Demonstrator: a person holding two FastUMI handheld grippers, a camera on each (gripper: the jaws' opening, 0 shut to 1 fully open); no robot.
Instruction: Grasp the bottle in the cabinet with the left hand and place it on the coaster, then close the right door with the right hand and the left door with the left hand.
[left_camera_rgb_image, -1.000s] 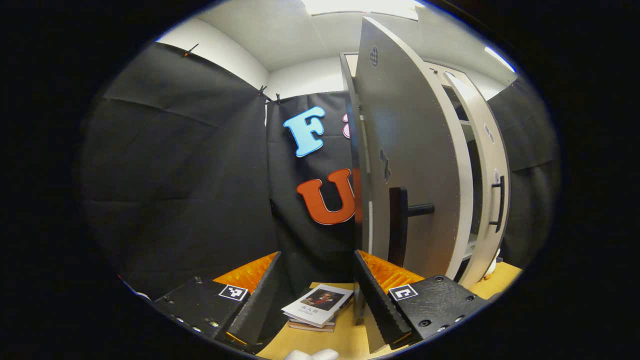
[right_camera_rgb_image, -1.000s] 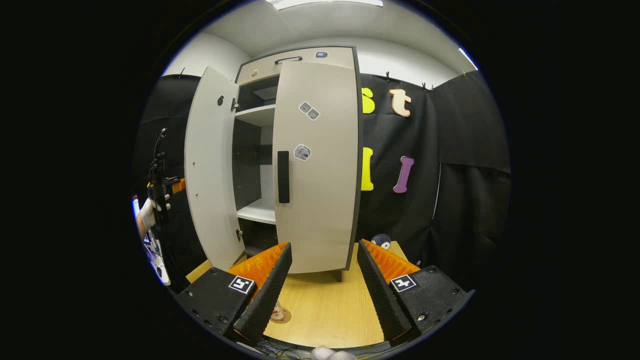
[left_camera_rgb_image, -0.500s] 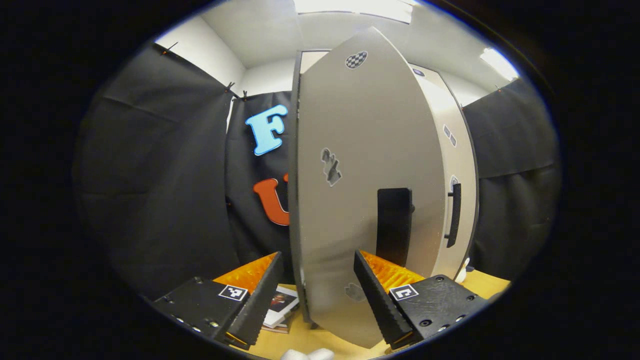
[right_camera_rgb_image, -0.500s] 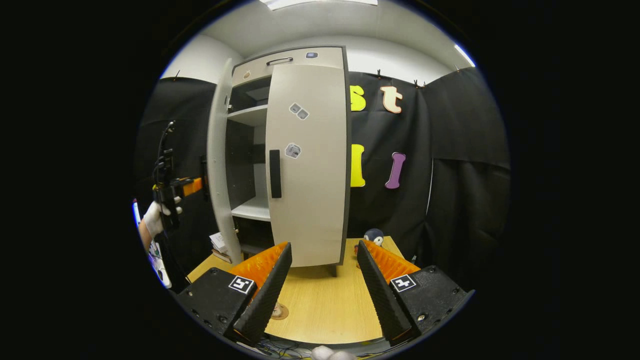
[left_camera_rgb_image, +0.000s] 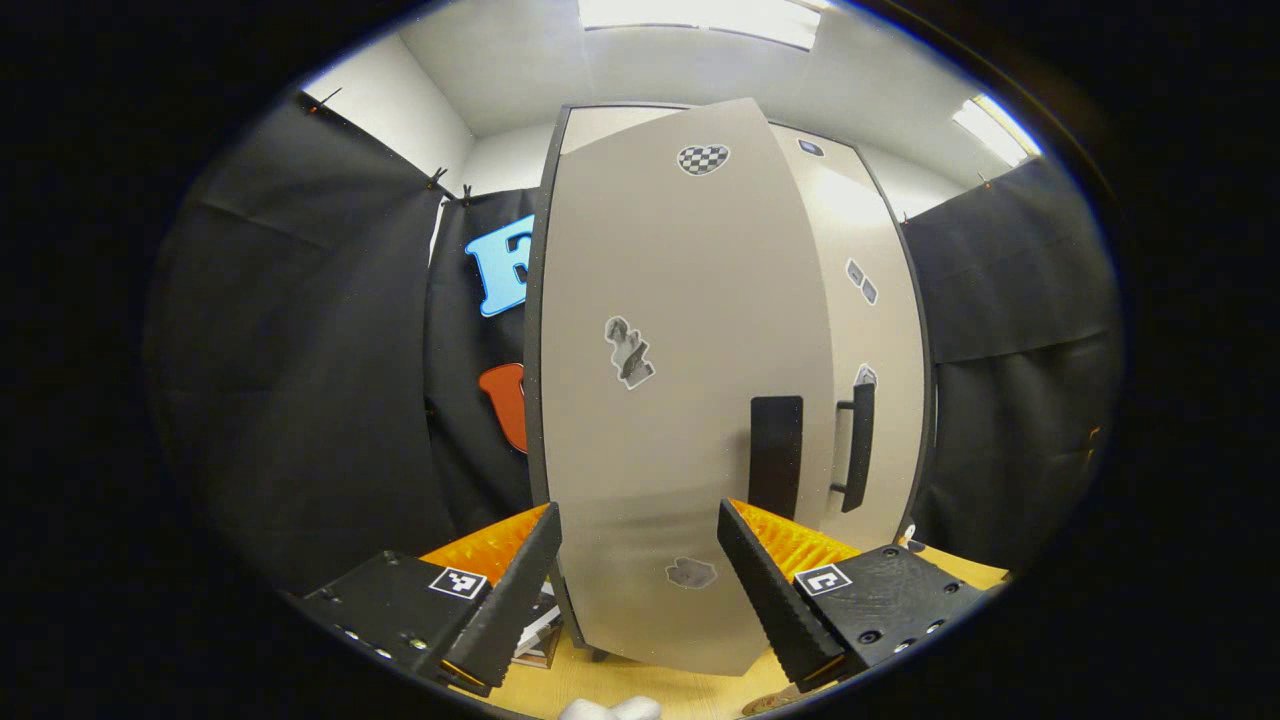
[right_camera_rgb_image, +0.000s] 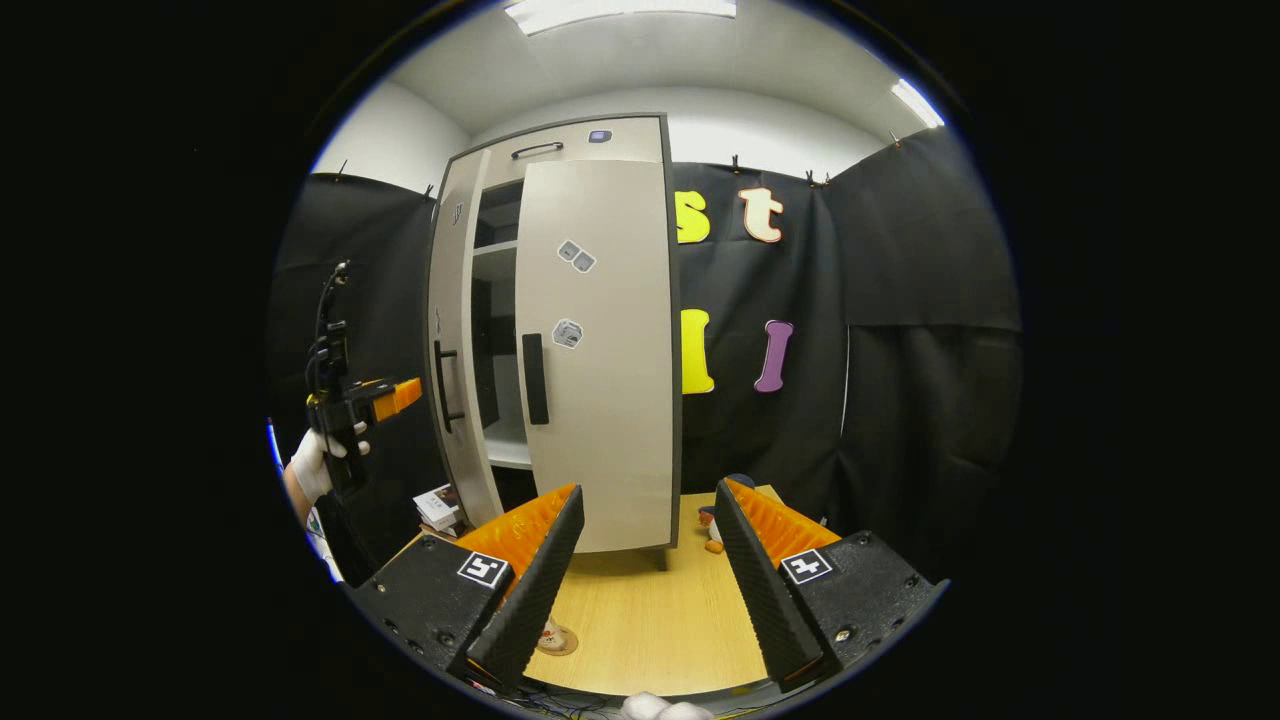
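Note:
In the left gripper view the left door (left_camera_rgb_image: 680, 400) stands close ahead, swung almost flat to the cabinet. Its black handle (left_camera_rgb_image: 777, 455) sits just above my open left gripper (left_camera_rgb_image: 638, 590). The right door (left_camera_rgb_image: 880, 330) lies flush beyond it. In the right gripper view the right door (right_camera_rgb_image: 600, 350) is shut and the left door (right_camera_rgb_image: 455, 340) is ajar, with a dark gap and shelf between them. The left gripper (right_camera_rgb_image: 395, 395), held by a gloved hand (right_camera_rgb_image: 315, 465), points at that door's outer face. My right gripper (right_camera_rgb_image: 640, 590) hangs open over the table. A brown coaster (right_camera_rgb_image: 558, 637) peeks beside its left finger; what stands on it is hidden.
The wooden table (right_camera_rgb_image: 650, 620) runs in front of the cabinet. A stack of books (right_camera_rgb_image: 437, 505) lies at the cabinet's left foot, also seen as books (left_camera_rgb_image: 535, 630). A small round toy (right_camera_rgb_image: 738, 483) and orange bits (right_camera_rgb_image: 712, 545) sit by the cabinet's right side.
The left door has swung from wide open to nearly closed. The left gripper has followed it round toward the cabinet front. The right gripper has drawn back a little.

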